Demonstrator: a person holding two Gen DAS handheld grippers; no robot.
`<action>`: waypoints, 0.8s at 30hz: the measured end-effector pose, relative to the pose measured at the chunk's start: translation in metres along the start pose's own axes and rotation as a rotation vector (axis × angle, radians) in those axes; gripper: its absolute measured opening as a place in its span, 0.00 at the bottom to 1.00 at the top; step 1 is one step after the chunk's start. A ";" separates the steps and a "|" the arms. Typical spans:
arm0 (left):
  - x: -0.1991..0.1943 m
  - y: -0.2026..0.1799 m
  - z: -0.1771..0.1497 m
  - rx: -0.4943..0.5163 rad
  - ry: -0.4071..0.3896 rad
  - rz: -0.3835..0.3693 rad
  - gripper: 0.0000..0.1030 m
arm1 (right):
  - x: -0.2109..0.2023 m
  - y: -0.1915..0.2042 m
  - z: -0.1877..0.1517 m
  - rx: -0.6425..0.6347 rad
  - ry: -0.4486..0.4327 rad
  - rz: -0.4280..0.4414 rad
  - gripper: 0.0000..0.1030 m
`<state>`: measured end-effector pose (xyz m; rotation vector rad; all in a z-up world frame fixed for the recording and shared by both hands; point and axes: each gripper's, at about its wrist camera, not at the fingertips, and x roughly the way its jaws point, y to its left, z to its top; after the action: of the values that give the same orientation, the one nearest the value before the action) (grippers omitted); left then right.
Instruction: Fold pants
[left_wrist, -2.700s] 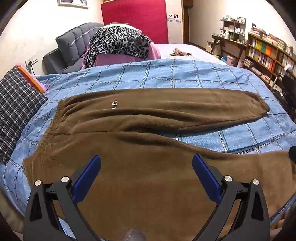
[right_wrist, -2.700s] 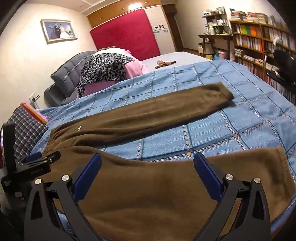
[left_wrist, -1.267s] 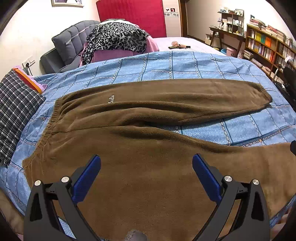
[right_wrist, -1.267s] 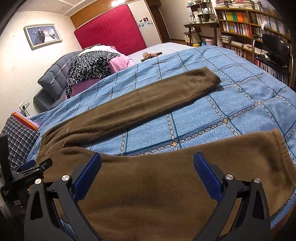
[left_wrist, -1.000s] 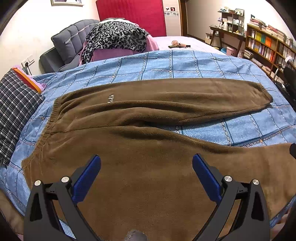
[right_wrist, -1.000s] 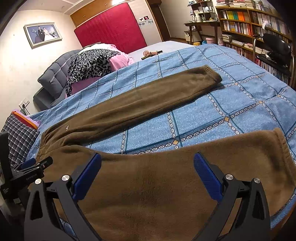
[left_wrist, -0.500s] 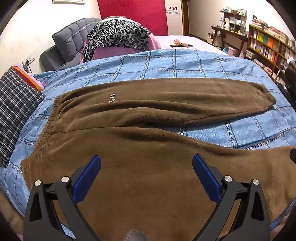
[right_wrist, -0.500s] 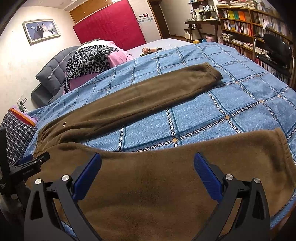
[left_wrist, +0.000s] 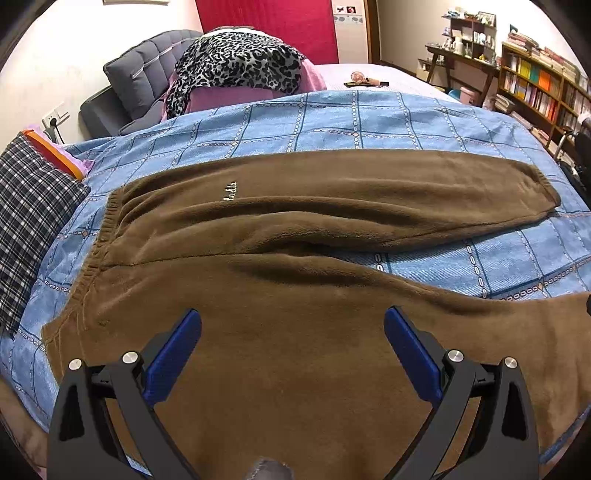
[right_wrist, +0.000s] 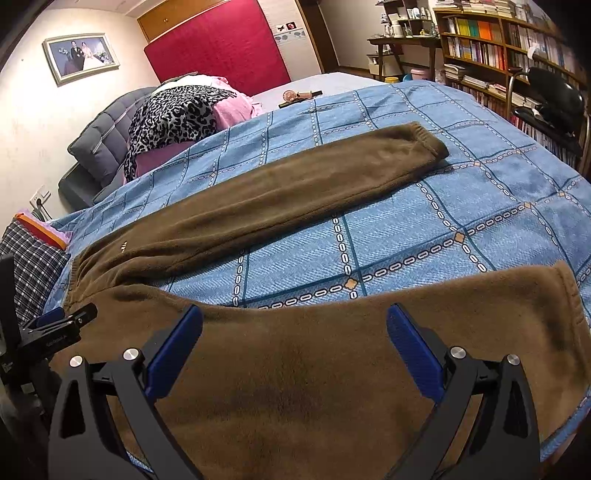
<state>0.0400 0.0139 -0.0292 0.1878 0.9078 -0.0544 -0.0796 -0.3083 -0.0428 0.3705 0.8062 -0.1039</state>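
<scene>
The blue checked bedspread (left_wrist: 369, 118) carries the brown fleece pants (left_wrist: 314, 206), spread flat, legs splayed apart, waistband to the left beside a plaid pillow (left_wrist: 29, 214). No fold made yet, in my judgement; I am lining up for the first. My left gripper (left_wrist: 291, 328) and right gripper (right_wrist: 293, 325) both hover over the near leg, jaws wide, grasping nothing. Next: pinch the near leg's edge and carry it onto the far leg. Small embroidered script on the hip (left_wrist: 229, 191), not clearly legible.
</scene>
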 end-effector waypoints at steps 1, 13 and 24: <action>0.001 0.002 0.001 -0.003 0.002 -0.001 0.95 | 0.002 0.000 0.001 0.001 0.006 0.001 0.98; 0.020 0.021 0.014 -0.038 0.036 0.013 0.95 | 0.019 0.006 0.003 -0.002 0.037 -0.015 0.98; 0.047 0.077 0.039 -0.127 0.047 0.063 0.95 | 0.035 -0.009 0.014 0.034 0.062 -0.041 0.98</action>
<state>0.1087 0.0839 -0.0317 0.0990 0.9483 0.0659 -0.0476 -0.3205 -0.0618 0.3910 0.8747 -0.1447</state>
